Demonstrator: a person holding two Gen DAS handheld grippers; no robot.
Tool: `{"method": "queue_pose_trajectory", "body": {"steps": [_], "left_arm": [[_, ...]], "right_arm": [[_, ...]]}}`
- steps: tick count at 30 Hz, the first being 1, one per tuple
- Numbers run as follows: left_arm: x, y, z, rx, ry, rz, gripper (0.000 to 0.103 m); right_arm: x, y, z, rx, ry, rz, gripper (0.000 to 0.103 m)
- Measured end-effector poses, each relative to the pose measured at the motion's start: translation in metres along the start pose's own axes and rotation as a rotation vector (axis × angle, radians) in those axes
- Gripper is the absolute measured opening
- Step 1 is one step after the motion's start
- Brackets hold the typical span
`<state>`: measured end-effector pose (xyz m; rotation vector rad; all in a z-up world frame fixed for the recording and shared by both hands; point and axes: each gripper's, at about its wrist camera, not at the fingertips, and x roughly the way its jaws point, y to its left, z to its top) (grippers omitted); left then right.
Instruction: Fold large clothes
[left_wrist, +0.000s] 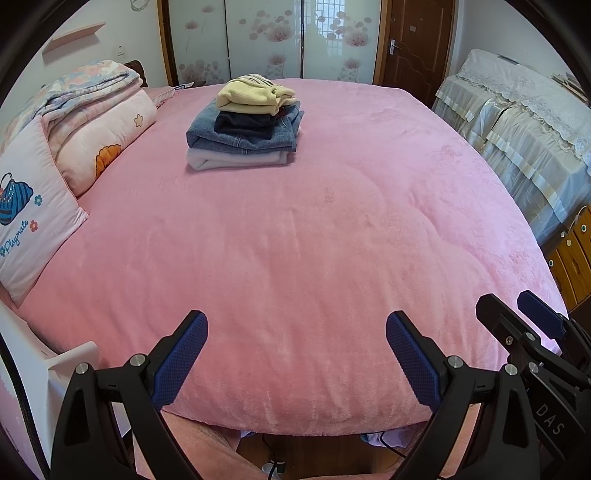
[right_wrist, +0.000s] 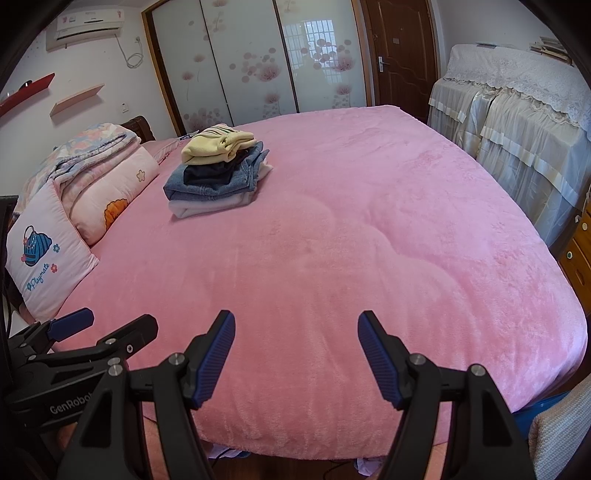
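A stack of folded clothes (left_wrist: 245, 125) lies on the far left part of the pink bed (left_wrist: 314, 240): a pale yellow garment on top, a dark one, folded jeans, and a white one at the bottom. It also shows in the right wrist view (right_wrist: 218, 171). My left gripper (left_wrist: 295, 354) is open and empty above the bed's near edge. My right gripper (right_wrist: 295, 354) is open and empty beside it, also at the near edge. The right gripper shows at the right of the left wrist view (left_wrist: 524, 321); the left gripper shows at the left of the right wrist view (right_wrist: 96, 325).
Pillows (left_wrist: 33, 218) and folded quilts (left_wrist: 96, 110) lie along the bed's left side. Covered furniture (left_wrist: 517, 125) stands right of the bed, with a wooden cabinet (left_wrist: 572, 258) nearer. Sliding wardrobe doors (right_wrist: 258, 59) and a brown door (right_wrist: 402, 51) are behind the bed.
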<state>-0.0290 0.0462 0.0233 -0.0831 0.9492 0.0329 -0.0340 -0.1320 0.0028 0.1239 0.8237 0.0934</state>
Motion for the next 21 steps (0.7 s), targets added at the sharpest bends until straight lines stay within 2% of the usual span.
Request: {"method": "queue_pose_trajectory", "body": {"steps": [21], "left_arm": [[0.0053,0.0002,-0.0049,-0.016,0.02,-0.011,0.096]], "right_arm": [[-0.0006,0.0009,0.0013,0.001,0.004,-0.002,0.069]]}}
